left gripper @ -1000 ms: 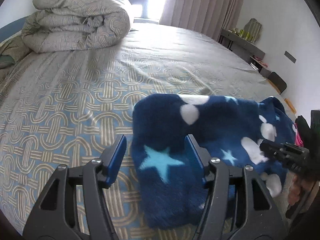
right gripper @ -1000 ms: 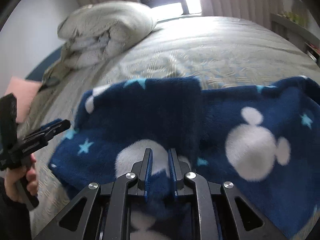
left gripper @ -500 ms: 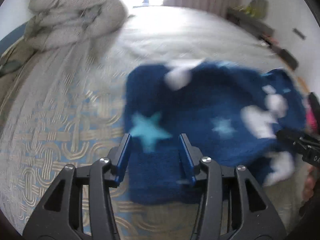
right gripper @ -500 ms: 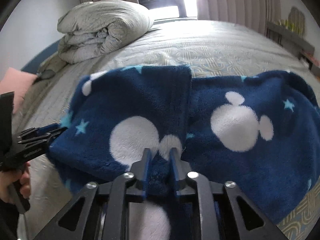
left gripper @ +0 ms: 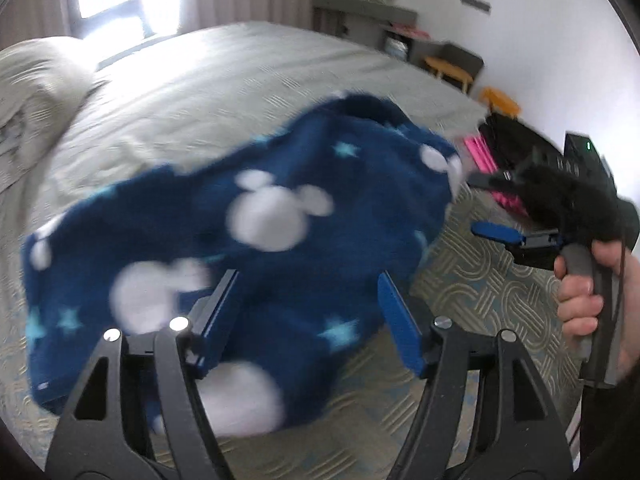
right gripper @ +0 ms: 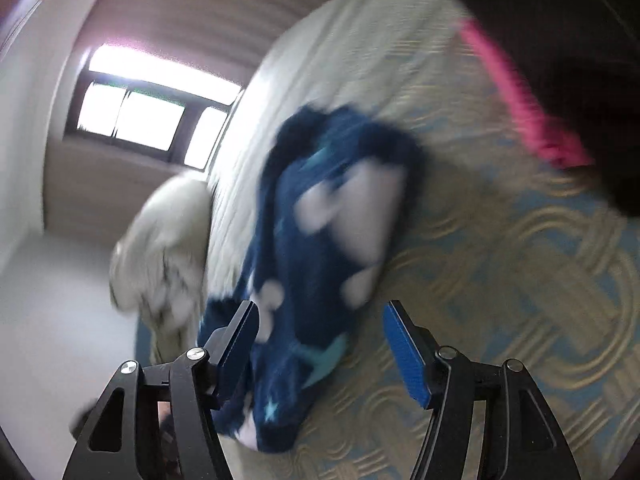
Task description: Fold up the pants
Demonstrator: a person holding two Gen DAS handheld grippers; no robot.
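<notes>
The navy fleece pants [left gripper: 280, 216], with white mouse-head shapes and light-blue stars, lie folded in a bundle on the patterned bed cover [left gripper: 480, 292]. My left gripper [left gripper: 310, 316] hovers over their near edge. Its jaws are opening, with fabric below and between them but not pinched. At the right of the left wrist view, a hand [left gripper: 580, 300] holds my right gripper [left gripper: 486, 206] just off the pants' right end. The right wrist view is blurred and rolled. There the pants [right gripper: 320, 240] lie ahead of my right gripper [right gripper: 320, 320], whose jaws are opening and grip nothing.
A folded grey duvet [left gripper: 36, 92] lies at the bed's far left, below the window [left gripper: 108, 0]. A black and pink item [left gripper: 488, 156] sits at the bed's right edge. A shelf [left gripper: 360, 8] and a chair [left gripper: 452, 68] stand by the far wall.
My right gripper let go of the pants' fold, opened, rolled and drew off to the right. My left gripper swung across over the pants and its jaws widened.
</notes>
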